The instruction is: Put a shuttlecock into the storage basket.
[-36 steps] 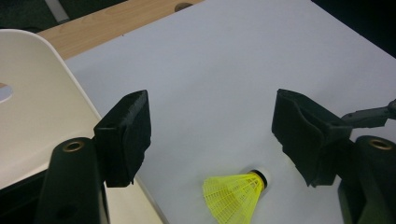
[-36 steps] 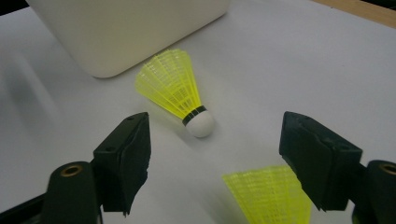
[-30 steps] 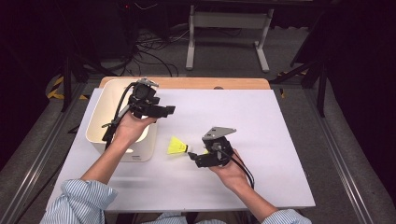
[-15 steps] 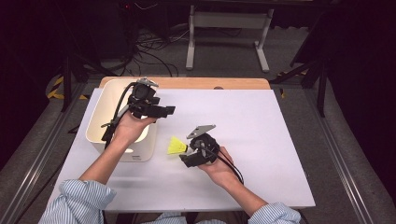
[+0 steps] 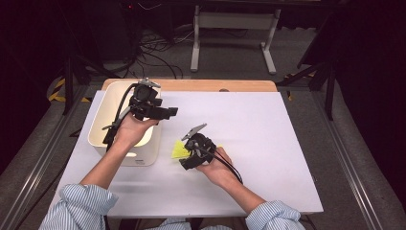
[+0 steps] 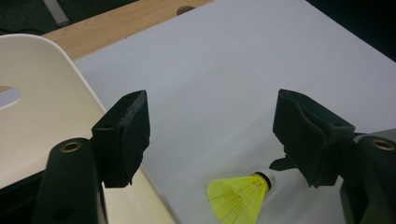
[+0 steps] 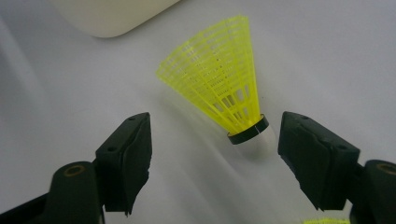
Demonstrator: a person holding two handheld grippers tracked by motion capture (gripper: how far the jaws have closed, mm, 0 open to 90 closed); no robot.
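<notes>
White tabletop (image 5: 268, 134), yellow shuttlecock (image 7: 219, 88) lying between spread right gripper (image 7: 215, 154), untouched.

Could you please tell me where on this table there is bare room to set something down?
The white table is bare across its right half, from the right gripper out to the right edge, and along the far strip beside the wooden edge. It is crowded at the left: the white bin, the left gripper over it, and the yellow shuttlecock lying beside it.
</notes>
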